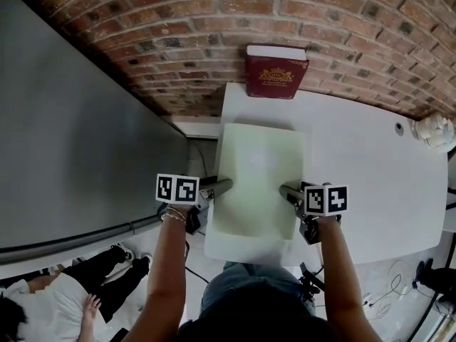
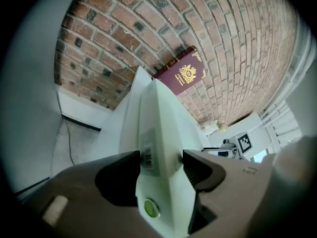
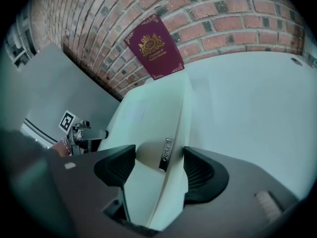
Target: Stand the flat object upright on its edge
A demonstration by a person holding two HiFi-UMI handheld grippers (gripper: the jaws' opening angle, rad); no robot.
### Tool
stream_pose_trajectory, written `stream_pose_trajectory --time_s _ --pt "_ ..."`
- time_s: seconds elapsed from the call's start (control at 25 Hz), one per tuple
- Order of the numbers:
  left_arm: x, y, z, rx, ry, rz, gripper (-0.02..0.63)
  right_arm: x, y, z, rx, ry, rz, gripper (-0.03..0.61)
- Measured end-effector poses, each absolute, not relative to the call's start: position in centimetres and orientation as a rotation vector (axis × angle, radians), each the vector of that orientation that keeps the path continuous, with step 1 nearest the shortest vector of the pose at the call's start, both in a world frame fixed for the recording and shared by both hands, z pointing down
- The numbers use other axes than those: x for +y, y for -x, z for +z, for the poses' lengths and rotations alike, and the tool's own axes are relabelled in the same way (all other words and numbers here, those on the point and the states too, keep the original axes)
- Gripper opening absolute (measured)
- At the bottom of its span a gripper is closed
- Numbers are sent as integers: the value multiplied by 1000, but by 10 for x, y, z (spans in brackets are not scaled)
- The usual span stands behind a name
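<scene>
The pale green flat object [image 1: 260, 184] lies flat on the counter [image 1: 370, 177], its long axis running six to twelve o'clock. The left tongs [image 1: 225, 186] and right tongs [image 1: 286, 190] straddle its side edges, parted and gripping nothing.

On a table [image 1: 370, 184], the left gripper [image 1: 222, 185] and right gripper [image 1: 288, 189] are flanking a flat-lying pad [image 1: 260, 173] at nine and three o'clock; a book [image 1: 274, 73] is standing at twelve.

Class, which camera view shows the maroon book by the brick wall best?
The right gripper view: the maroon book shows its whole front cover and gold crest unobstructed. The head view sees it steeply from above, foreshortened. In the left gripper view the pale flat object hides its lower corner.
</scene>
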State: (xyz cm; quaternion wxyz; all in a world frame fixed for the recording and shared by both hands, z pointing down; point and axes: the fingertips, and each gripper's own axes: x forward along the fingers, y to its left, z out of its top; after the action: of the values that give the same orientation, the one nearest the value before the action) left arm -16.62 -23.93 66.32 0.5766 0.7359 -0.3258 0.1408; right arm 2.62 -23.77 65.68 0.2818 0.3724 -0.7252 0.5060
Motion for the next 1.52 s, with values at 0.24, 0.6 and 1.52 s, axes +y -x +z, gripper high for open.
stream_pose_trajectory --time_s 0.24,0.6,1.52 --pt "-241 159 671 -699 -1694 330 302 -239 -24 663 -1939 -984 1418 331" --pt "-243 159 671 -756 -1684 297 311 -241 -23 666 -1936 -981 1488 346" --pt "-219 152 636 -779 -1745 344 311 -217 -31 630 -1967 -1064 1422 324"
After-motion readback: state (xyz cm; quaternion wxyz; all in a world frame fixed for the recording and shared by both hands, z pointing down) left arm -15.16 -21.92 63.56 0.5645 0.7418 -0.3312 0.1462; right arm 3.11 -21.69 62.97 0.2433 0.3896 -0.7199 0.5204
